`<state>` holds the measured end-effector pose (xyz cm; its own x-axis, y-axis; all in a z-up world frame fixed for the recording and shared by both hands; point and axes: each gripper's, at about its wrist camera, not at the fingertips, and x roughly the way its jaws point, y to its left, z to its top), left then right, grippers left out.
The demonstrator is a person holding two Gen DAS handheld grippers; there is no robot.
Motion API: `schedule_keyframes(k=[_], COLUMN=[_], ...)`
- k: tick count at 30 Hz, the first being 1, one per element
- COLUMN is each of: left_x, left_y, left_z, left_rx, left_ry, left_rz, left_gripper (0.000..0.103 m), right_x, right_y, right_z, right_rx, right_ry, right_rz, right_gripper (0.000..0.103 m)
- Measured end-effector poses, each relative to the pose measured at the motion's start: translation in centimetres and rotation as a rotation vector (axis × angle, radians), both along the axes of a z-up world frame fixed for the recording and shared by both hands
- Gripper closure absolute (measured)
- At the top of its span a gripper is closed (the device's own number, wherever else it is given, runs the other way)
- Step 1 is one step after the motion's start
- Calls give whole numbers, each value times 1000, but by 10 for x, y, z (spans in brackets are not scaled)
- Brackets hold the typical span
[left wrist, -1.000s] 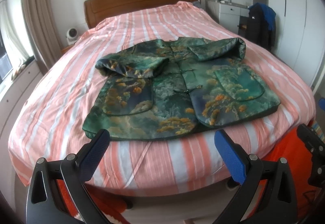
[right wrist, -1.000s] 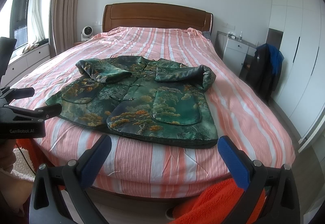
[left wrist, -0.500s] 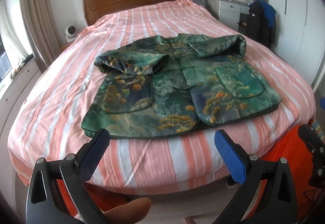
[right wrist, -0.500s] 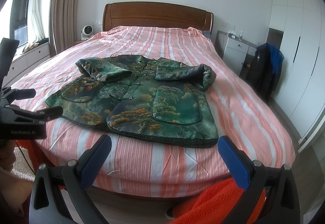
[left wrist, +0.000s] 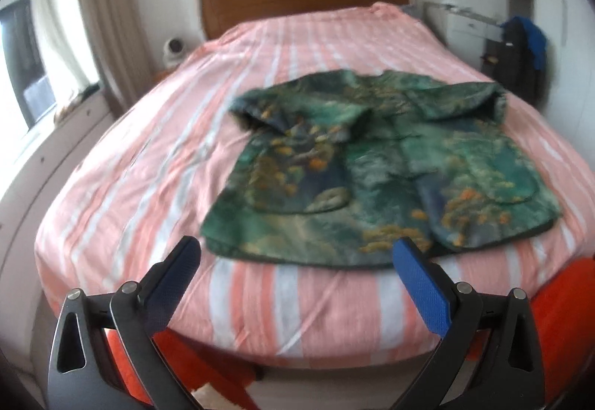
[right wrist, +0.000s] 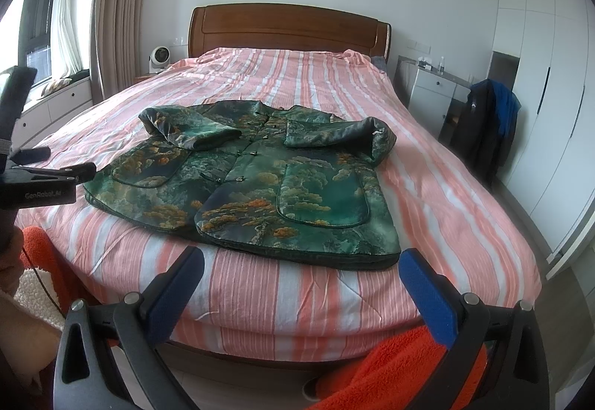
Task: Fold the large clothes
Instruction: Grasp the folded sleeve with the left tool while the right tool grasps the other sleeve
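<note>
A green patterned jacket [left wrist: 379,164] lies flat, front up, on the striped bed [left wrist: 148,164], both sleeves folded across its chest. It shows sharply in the right wrist view [right wrist: 260,179]. My left gripper [left wrist: 297,272] is open and empty, hovering off the foot of the bed, short of the jacket's hem. My right gripper [right wrist: 301,280] is open and empty too, off the foot edge near the jacket's right hem corner. The left gripper's body shows at the left of the right wrist view [right wrist: 41,183].
The pink-and-white striped bed [right wrist: 334,83] has a wooden headboard [right wrist: 290,27]. An orange fleece [right wrist: 401,369] is below the grippers. A white dresser [right wrist: 435,94] and a dark jacket on a chair [right wrist: 487,123] stand on the right; a window bench [right wrist: 55,105] on the left.
The left wrist view has swung left and moved, now blurred; the jacket sits further right in it. The right gripper has barely moved. Both grippers stay open.
</note>
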<state>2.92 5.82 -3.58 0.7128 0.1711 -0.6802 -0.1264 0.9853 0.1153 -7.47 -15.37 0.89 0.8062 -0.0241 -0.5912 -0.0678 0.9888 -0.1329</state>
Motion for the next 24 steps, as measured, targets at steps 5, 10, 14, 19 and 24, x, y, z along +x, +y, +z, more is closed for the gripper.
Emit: schedule_keyframes(k=[5,10,14,19,24], left_x=[31,98,141,147,129], left_y=[61,141,161,141,126], left_z=[-13,-52,-91,-121,-114], left_rx=[-232,-409,-437,-501,-397], left_ry=[80,202,313,466,426], left_rz=[-21,-16,-55,-144,-128], left_gripper=[0,0,1,8,87], right_x=[6,33,76,128,176], right_y=[-16,-55,-105,-141,-156], right_z=[-2,-17,-42,-74,-117], right_rx=[22,157,257,325,430], right_ry=[-7,59,158,272,401], right_rz=[-35,-75,-93,-71,-43], right_gripper=[0,0,0,0,20])
